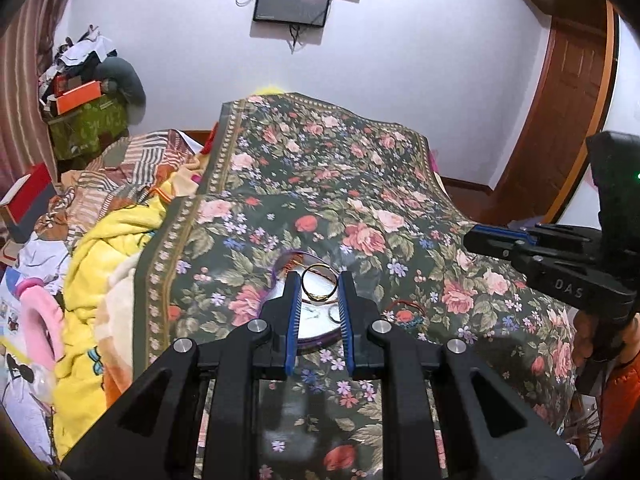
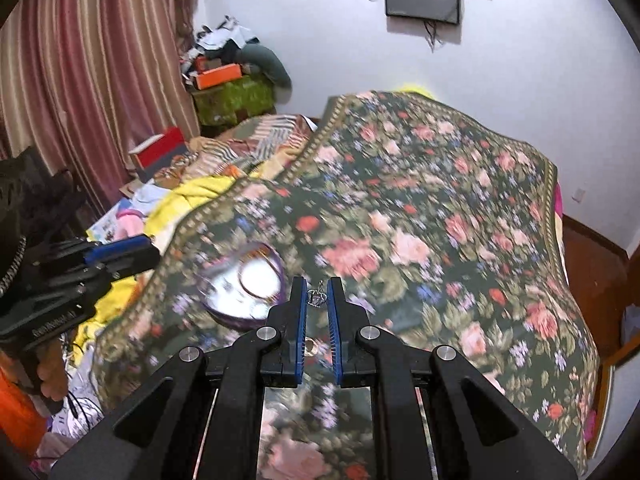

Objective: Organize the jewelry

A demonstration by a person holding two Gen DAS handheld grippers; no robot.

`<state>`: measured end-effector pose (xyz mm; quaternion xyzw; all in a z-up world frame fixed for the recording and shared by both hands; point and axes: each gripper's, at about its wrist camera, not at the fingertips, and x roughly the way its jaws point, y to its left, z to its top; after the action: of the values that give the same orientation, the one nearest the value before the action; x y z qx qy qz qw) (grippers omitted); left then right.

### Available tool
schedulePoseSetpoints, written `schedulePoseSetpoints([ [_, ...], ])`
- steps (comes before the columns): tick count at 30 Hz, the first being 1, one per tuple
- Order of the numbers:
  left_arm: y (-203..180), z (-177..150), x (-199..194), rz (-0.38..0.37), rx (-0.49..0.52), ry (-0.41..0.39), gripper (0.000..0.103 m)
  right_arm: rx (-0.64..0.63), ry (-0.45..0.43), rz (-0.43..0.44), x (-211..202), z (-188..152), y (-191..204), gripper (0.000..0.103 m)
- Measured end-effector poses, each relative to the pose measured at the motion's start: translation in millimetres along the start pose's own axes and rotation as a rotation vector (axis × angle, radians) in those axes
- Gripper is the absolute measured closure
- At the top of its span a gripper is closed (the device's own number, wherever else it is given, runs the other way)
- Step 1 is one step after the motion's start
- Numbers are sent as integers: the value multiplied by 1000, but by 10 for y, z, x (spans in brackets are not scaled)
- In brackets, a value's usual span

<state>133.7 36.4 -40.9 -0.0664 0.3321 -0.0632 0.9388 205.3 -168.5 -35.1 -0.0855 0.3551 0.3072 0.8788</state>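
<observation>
A round steel plate with a purple rim (image 1: 320, 330) lies on the floral bedspread (image 1: 340, 184). My left gripper (image 1: 319, 284) is shut on a gold bangle (image 1: 319, 285), held upright between its blue pads over the plate. Small silver pieces (image 1: 333, 313) lie on the plate. In the right wrist view the plate (image 2: 244, 292) sits left of my right gripper (image 2: 317, 286), whose jaws stand a little apart around a small silver pendant (image 2: 317, 298); whether they touch it is unclear. A gold ring (image 2: 311, 346) lies below, between the fingers.
A yellow blanket (image 1: 104, 264) and patterned cloths lie heaped left of the bedspread. Boxes and clothes (image 1: 86, 96) pile against the curtain. A wooden door (image 1: 560, 120) is at the right. My right gripper shows at the right edge of the left wrist view (image 1: 560, 264).
</observation>
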Motion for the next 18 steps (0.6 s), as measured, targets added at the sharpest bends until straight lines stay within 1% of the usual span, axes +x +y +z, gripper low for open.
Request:
schedulePoseSetpoints([
  [7,132,69,-79,24,3,-15,86,-14,-23,63,90,137,248,94],
  [11,193,85,-70,20,-5,-15,86,-22,-23,89,178,173,345,94],
  [18,259,100,145,0,-15,17,86,-26,6,118,440,210,427,94],
])
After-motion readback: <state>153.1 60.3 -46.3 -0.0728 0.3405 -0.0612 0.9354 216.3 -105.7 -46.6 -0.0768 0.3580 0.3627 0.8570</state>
